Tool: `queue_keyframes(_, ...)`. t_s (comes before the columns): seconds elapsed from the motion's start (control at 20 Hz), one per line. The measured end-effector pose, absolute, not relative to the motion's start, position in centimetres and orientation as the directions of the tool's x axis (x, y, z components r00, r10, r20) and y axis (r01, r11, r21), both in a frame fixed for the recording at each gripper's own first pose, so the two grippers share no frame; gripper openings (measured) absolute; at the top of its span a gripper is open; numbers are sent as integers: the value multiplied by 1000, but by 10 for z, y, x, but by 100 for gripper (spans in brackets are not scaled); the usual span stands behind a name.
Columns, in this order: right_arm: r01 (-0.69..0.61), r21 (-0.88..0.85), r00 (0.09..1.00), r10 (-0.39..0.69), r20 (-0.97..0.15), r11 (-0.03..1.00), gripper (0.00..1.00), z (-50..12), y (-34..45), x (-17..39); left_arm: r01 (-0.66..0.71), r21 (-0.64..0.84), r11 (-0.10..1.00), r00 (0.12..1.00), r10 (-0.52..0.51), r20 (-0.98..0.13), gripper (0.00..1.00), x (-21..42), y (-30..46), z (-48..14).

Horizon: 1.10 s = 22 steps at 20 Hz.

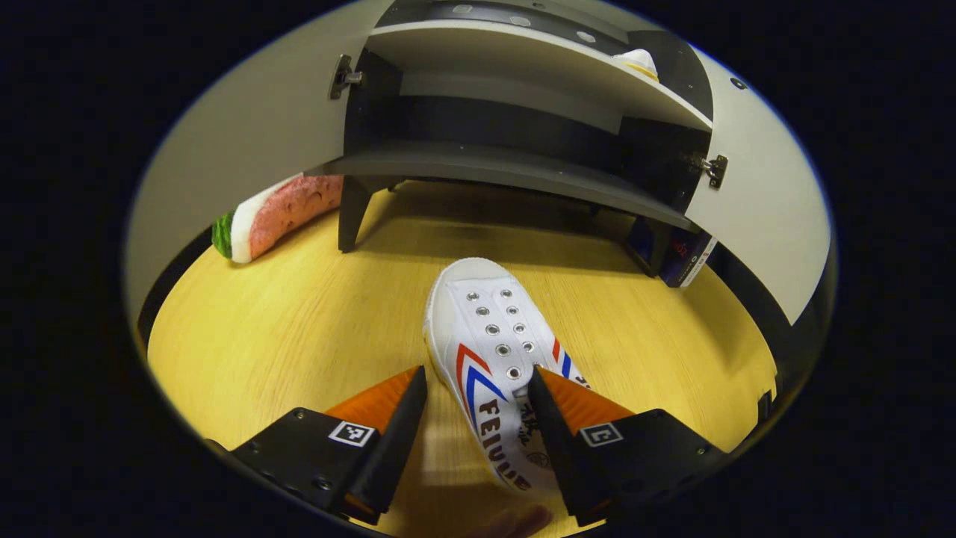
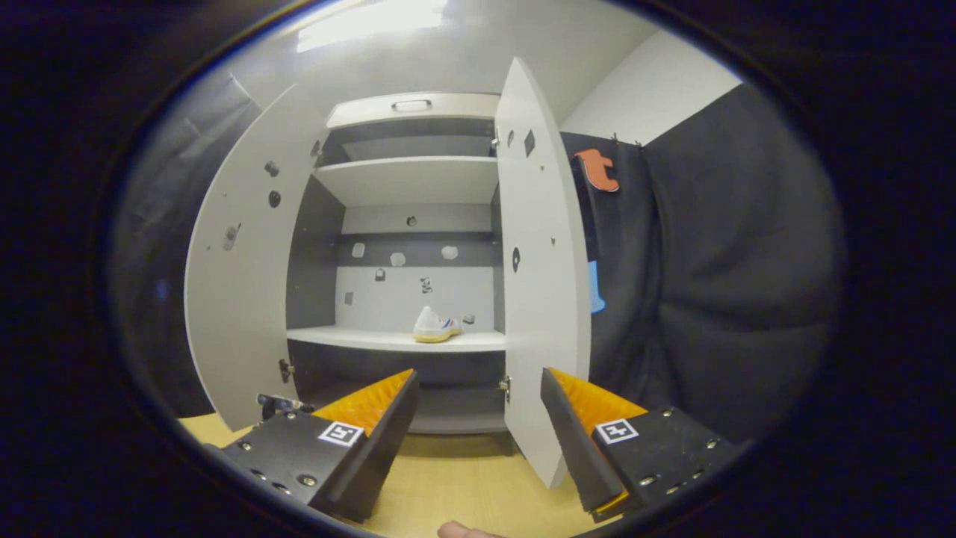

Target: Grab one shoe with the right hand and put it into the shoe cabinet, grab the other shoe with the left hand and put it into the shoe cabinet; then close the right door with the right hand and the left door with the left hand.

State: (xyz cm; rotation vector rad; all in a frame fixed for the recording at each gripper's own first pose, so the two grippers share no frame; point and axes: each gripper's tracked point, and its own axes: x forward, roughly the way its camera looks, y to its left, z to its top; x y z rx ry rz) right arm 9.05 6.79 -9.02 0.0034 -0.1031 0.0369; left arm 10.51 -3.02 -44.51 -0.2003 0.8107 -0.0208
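Note:
A white shoe (image 1: 489,336) with red and blue stripes lies on the wooden surface (image 1: 299,329), toe toward the shoe cabinet (image 1: 485,168). My left gripper (image 1: 476,373) is open and straddles the shoe's rear half, one finger on each side. In the right gripper view, the other white shoe (image 2: 435,327) rests on the cabinet's middle shelf (image 2: 373,340); in the left gripper view it is on the upper shelf (image 1: 638,61). My right gripper (image 2: 478,381) is open and holds nothing, hanging back from the cabinet front. The left door (image 2: 239,284) and right door (image 2: 538,299) both stand open.
A watermelon-slice toy (image 1: 276,217) lies by the cabinet's left leg, against the open left door. A dark box (image 1: 683,258) sits under the cabinet's right side. The right door's lower edge hangs just ahead of my right gripper's right finger (image 2: 575,426).

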Motion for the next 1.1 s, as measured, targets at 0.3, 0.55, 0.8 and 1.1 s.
queue_keyframes(0.3, -63, -14, 992, 64, 112, 998, 97, -93, 74, 81, -14, -150, 989, 689, -99, -718, 45, 105, -31, -443)
queue_keyframes(0.55, -73, -48, 993, 77, 92, 996, 97, -99, 83, 72, -41, -52, 998, 708, -7, -706, 4, 104, -19, -429)
queue_keyframes(0.8, -86, -68, 993, 91, 75, 994, 97, -103, 92, 63, -39, 6, 999, 765, 34, -644, 1, 93, -6, -384)
queue_keyframes(1.1, -77, -78, 994, 82, 66, 994, 97, -105, 88, 54, -26, 3, 1000, 852, 24, -522, 1, 92, -1, -291)
